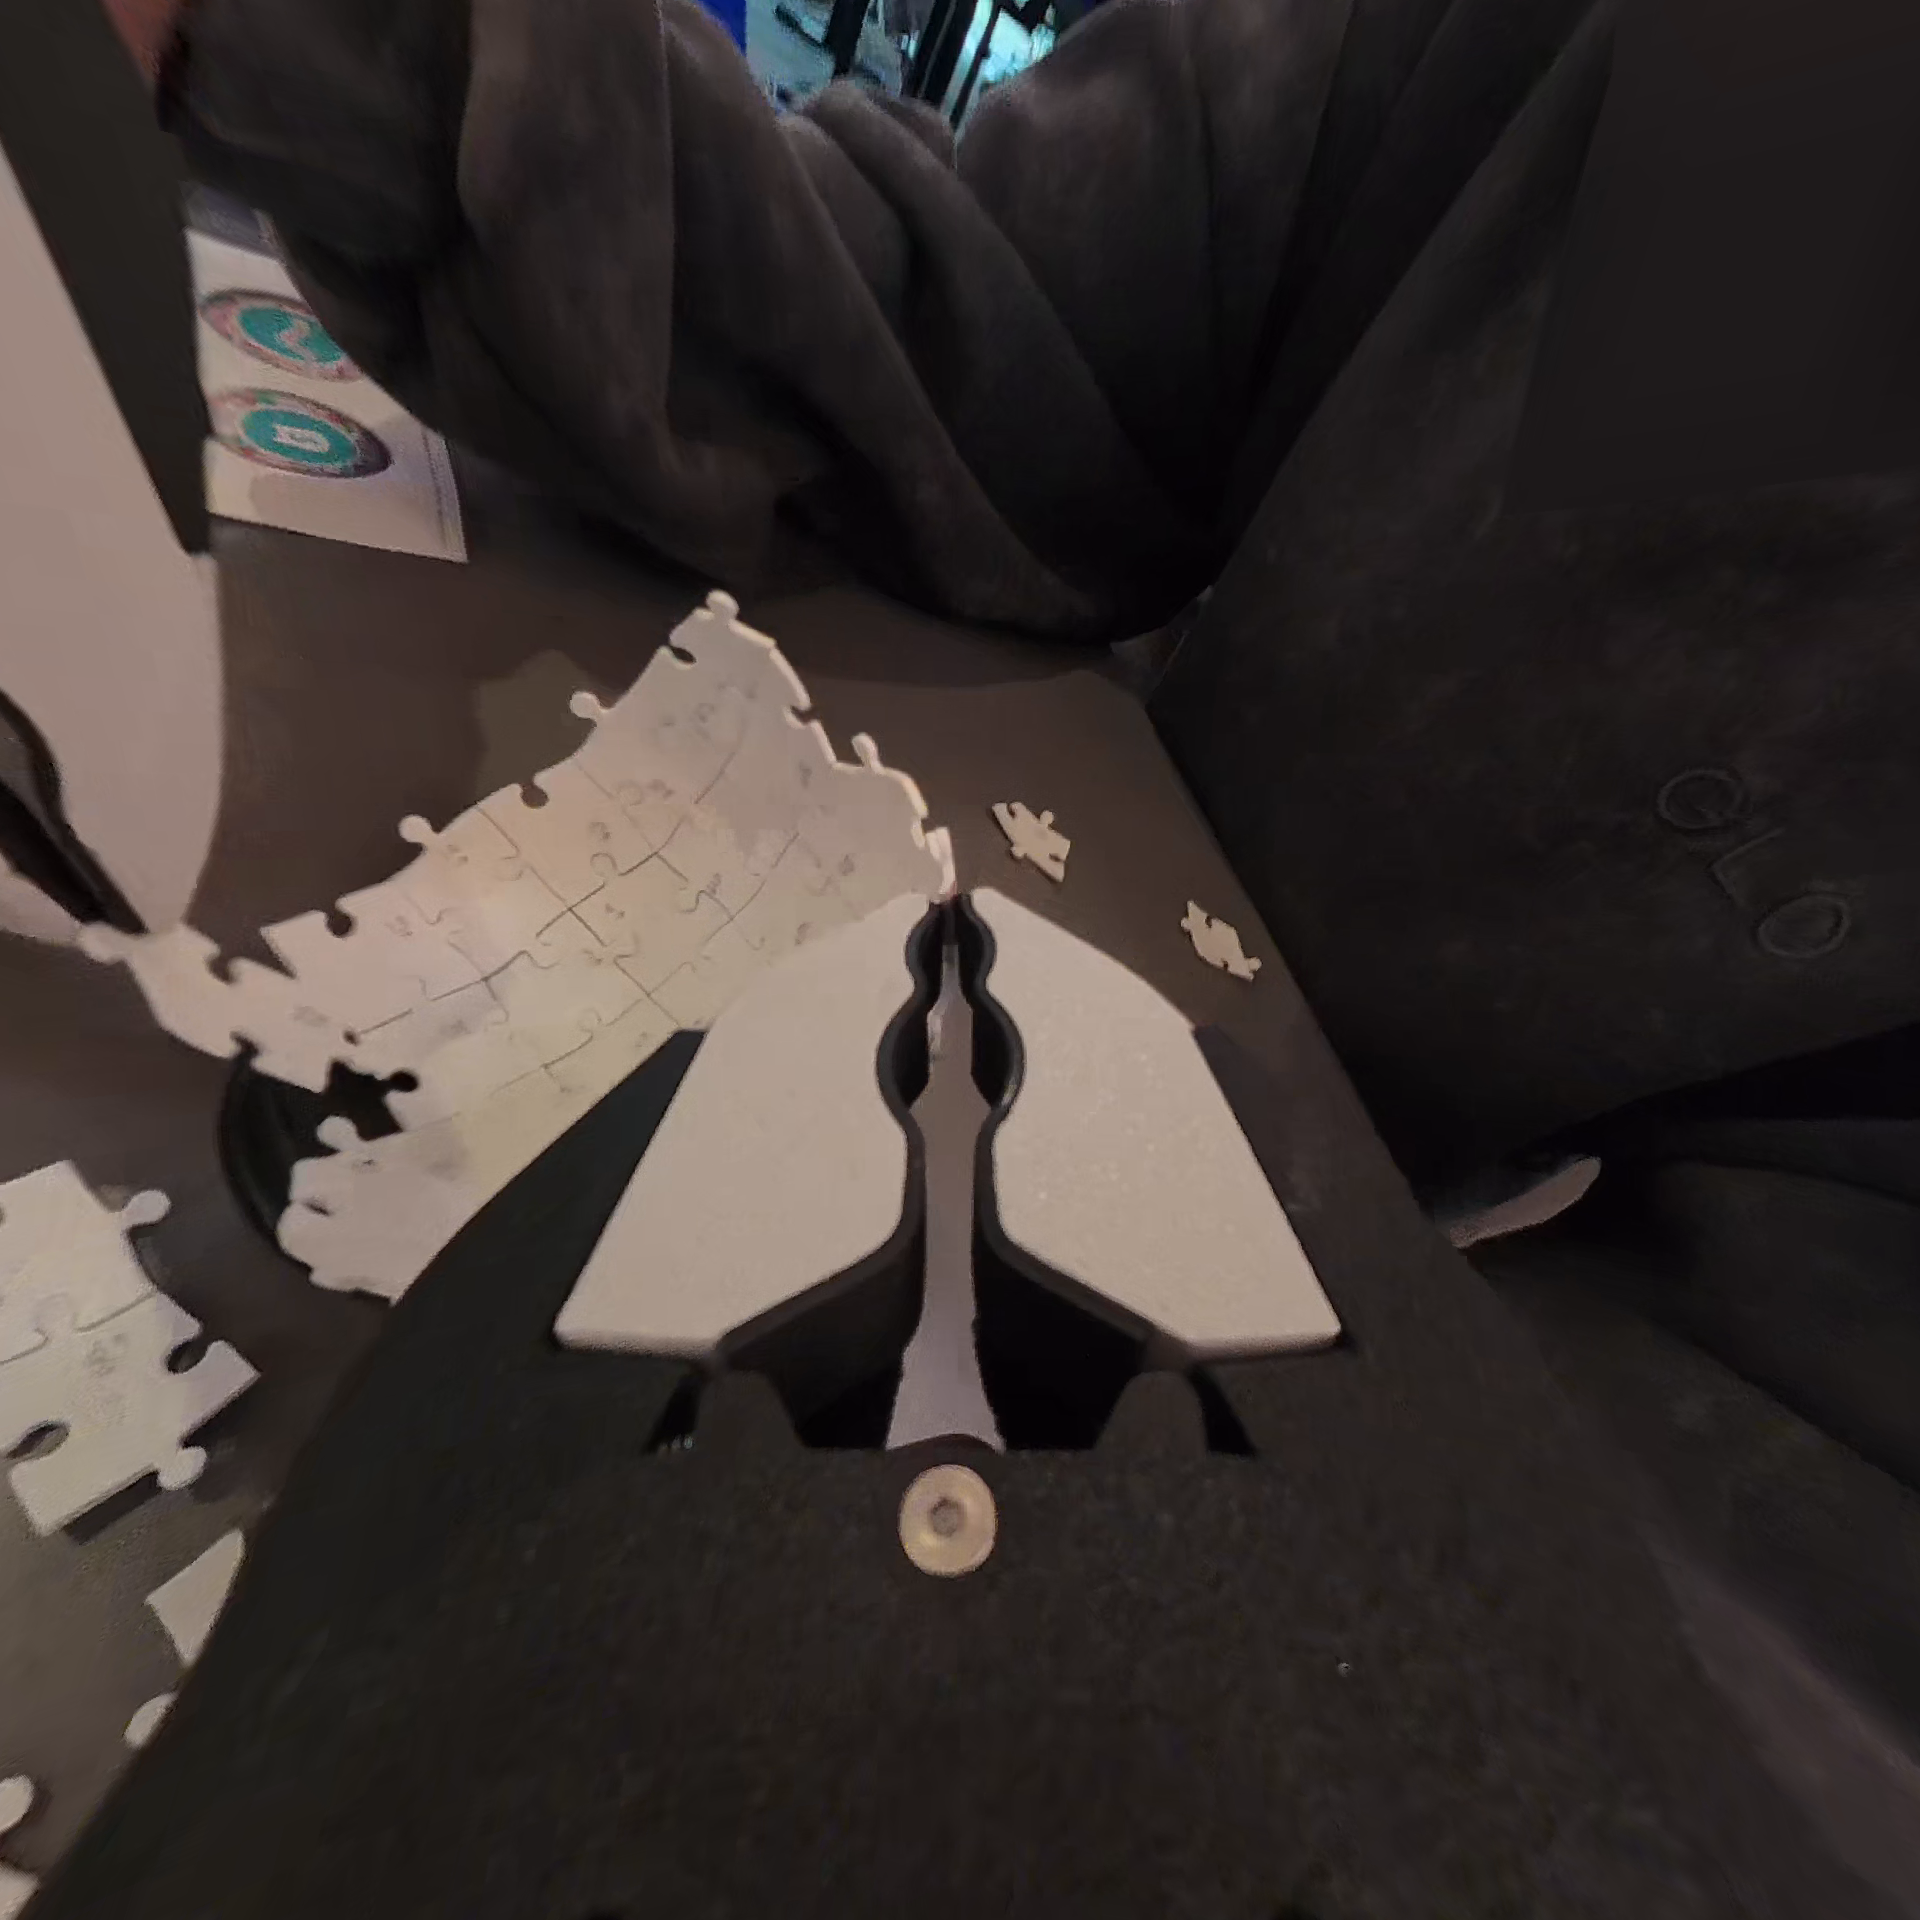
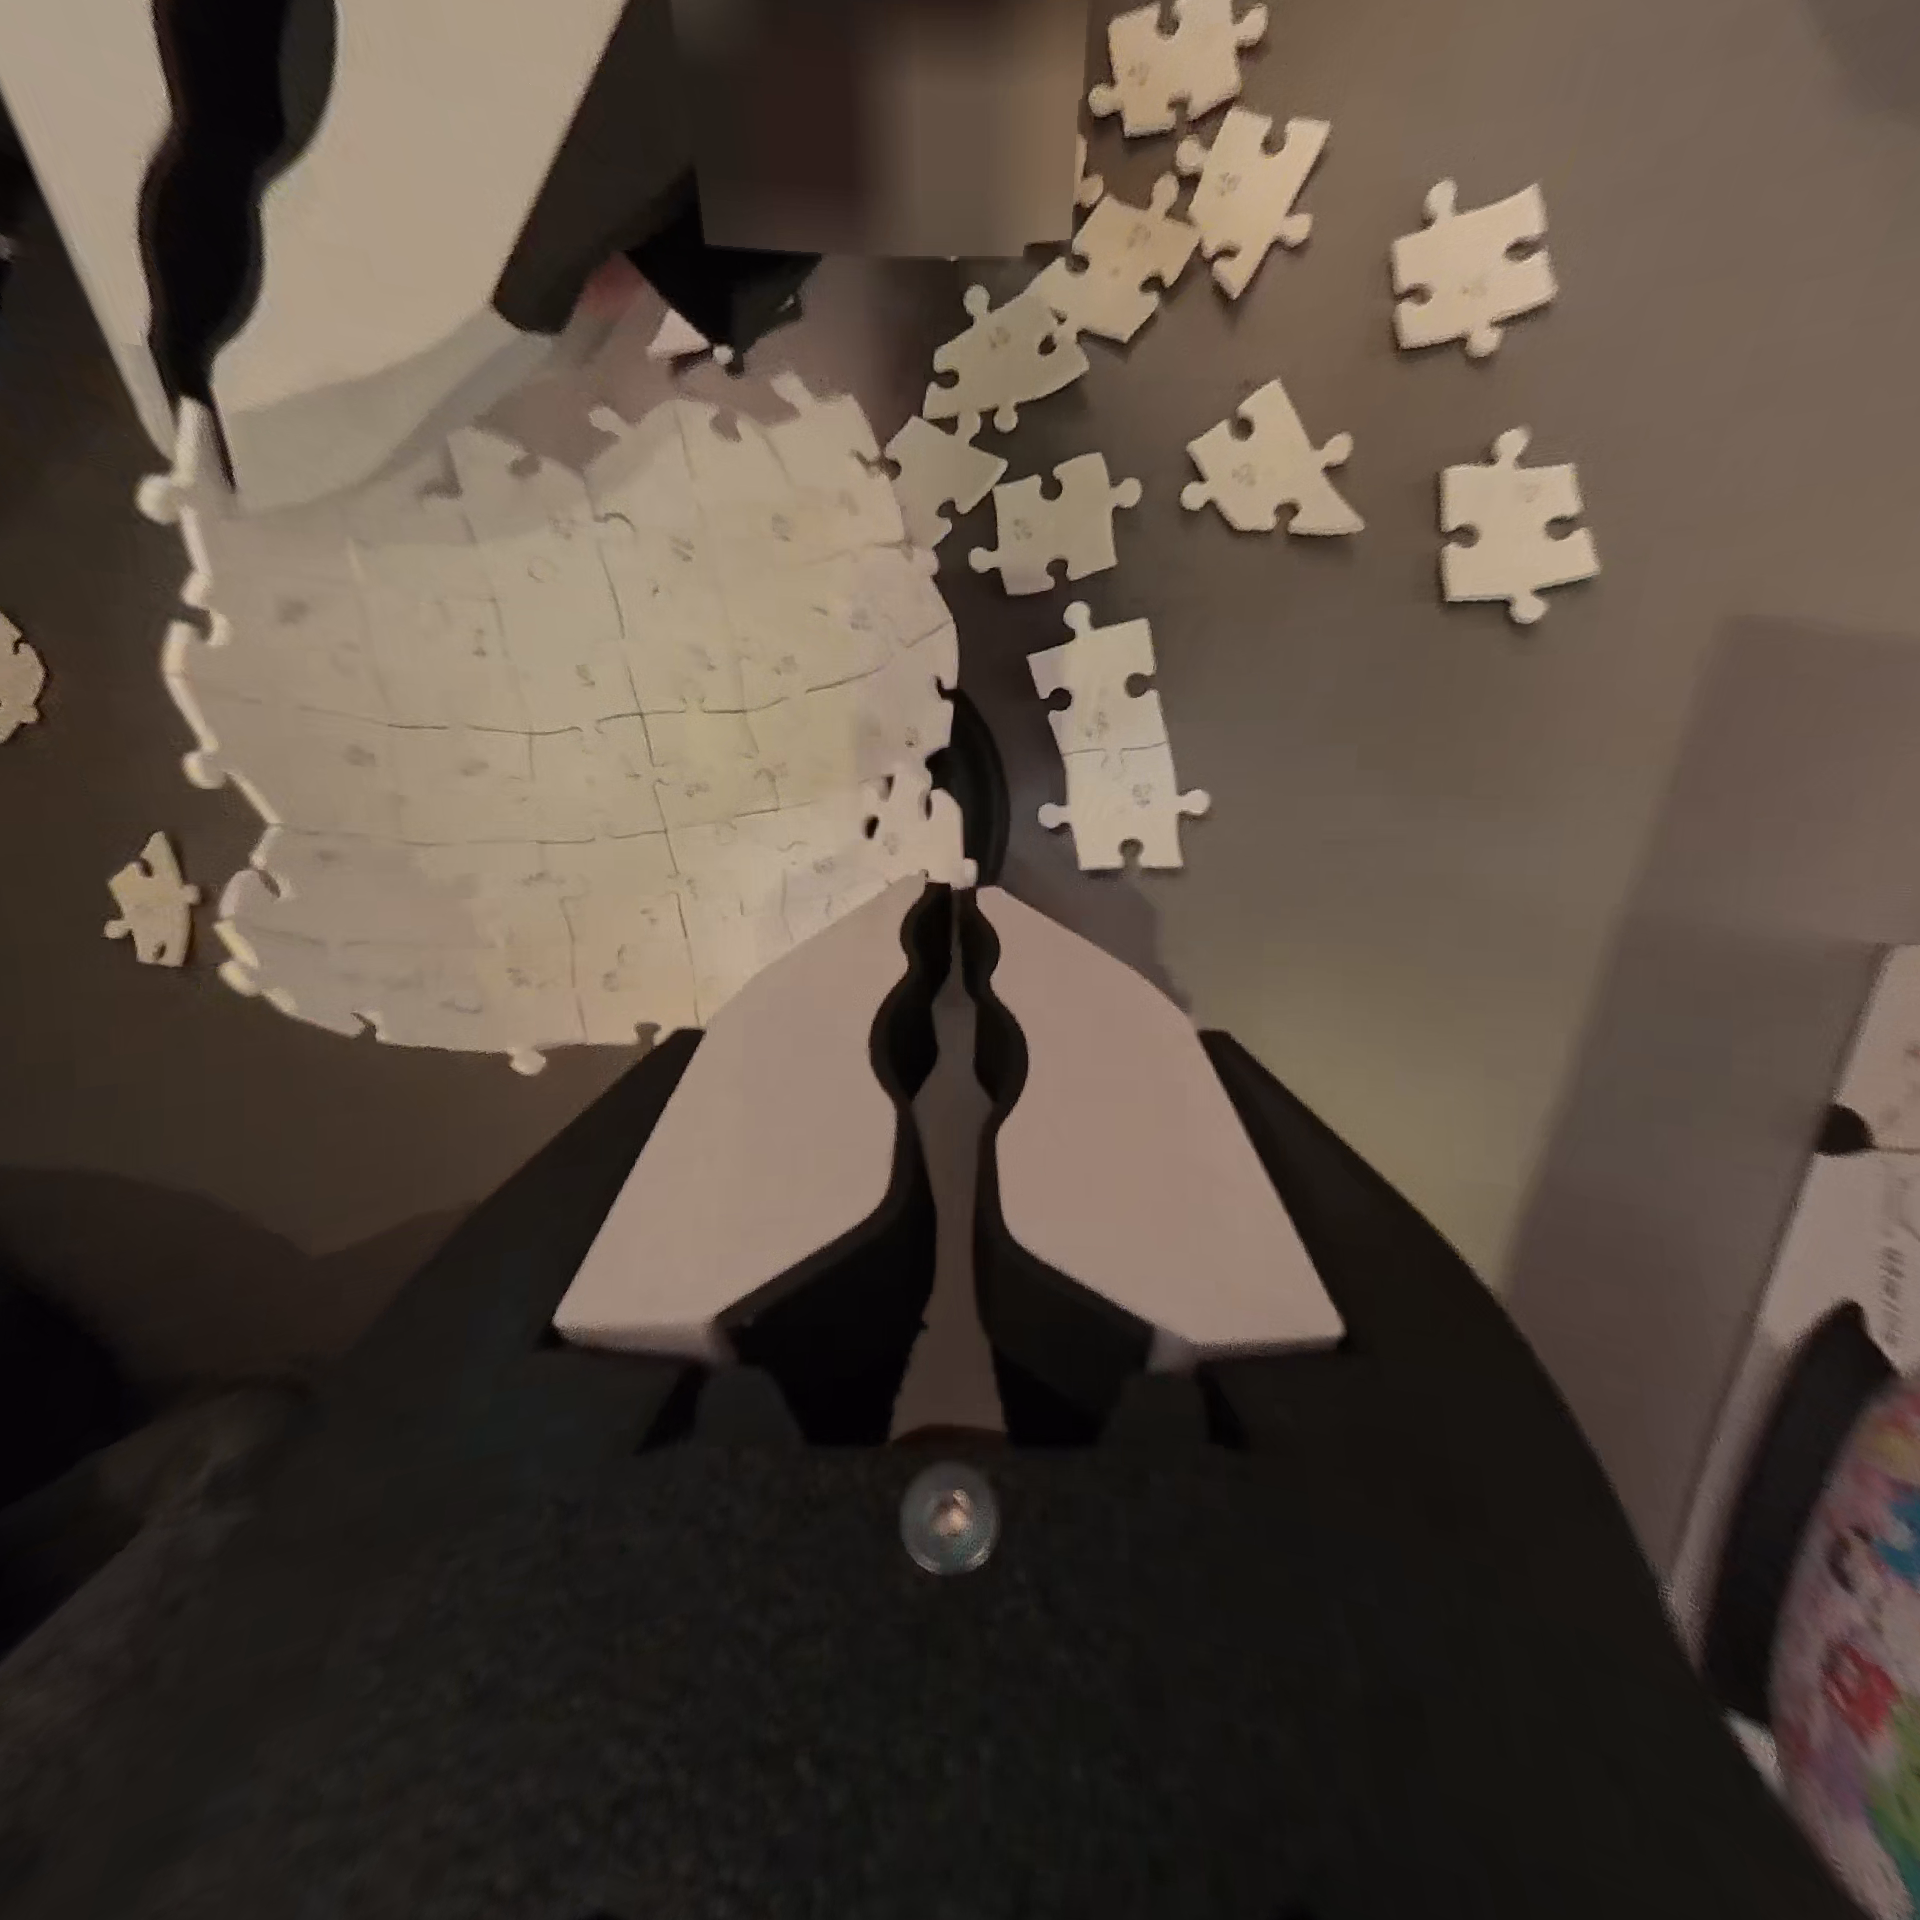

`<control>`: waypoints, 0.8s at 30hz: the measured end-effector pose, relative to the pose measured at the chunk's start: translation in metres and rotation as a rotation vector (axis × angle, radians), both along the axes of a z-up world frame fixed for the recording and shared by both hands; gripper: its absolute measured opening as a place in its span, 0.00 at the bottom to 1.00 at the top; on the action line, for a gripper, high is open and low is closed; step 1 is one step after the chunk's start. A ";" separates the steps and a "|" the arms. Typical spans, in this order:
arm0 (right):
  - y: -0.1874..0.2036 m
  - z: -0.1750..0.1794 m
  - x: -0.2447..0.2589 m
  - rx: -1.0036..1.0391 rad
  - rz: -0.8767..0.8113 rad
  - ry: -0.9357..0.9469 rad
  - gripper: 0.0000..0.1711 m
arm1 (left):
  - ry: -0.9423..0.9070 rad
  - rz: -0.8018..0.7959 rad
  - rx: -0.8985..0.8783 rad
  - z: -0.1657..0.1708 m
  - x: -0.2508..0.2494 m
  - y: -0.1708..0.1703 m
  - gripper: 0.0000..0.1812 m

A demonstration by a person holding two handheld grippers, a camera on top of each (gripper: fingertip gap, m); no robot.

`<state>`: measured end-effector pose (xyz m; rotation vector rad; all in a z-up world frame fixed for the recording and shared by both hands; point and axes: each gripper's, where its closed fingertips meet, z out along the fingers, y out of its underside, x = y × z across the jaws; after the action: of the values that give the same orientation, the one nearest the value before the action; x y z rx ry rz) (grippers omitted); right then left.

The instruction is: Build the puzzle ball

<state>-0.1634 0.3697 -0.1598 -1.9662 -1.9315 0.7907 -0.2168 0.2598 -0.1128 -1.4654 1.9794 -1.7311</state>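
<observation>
Both grippers pinch the same curved sheet of joined white puzzle pieces from opposite edges. The left gripper (image 1: 951, 902) has its white fingers drawn together on the sheet's near right corner, the rim caught at the very tips. The right gripper (image 2: 951, 888) likewise has its fingers closed on an edge piece of the part-built puzzle ball (image 2: 561, 727), which bulges up as a shallow dome to the left of the tips.

In the left wrist view the part-built shell arcs from the fingertips away to the far left, where the other gripper's tips meet its far edge. A black ring-shaped stand (image 1: 260, 1143) shows beneath the shell's near left side, on the dark tabletop (image 1: 1039, 748). Two small loose pieces (image 1: 1032, 840) lie just right of the fingertips, and a joined group of pieces (image 1: 94, 1340) sits at the near left. A dark sleeve (image 1: 727, 312) fills the far side, and a printed sheet (image 1: 312, 416) with round coloured pictures lies at the far left.

In the right wrist view, many loose pieces (image 2: 1470, 268) are scattered over the table to the far right. A box with a colourful picture (image 2: 1860, 1610) lies at the near right edge.
</observation>
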 end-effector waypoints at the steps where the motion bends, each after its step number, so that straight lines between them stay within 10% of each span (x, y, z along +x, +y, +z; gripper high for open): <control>1: 0.002 0.005 0.002 0.030 -0.013 -0.005 0.01 | 0.008 -0.005 0.037 -0.001 0.000 -0.002 0.01; 16: 0.003 0.026 0.014 0.127 -0.066 -0.043 0.01 | 0.115 0.067 0.375 -0.023 0.005 0.000 0.01; 24: 0.002 0.050 0.015 0.205 -0.086 -0.003 0.01 | -0.005 0.244 0.374 0.026 0.001 0.013 0.18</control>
<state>-0.1480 0.3716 -0.1094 -1.9128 -1.8357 0.5437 -0.2157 0.2730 -0.0871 -1.4877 1.8955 -1.1889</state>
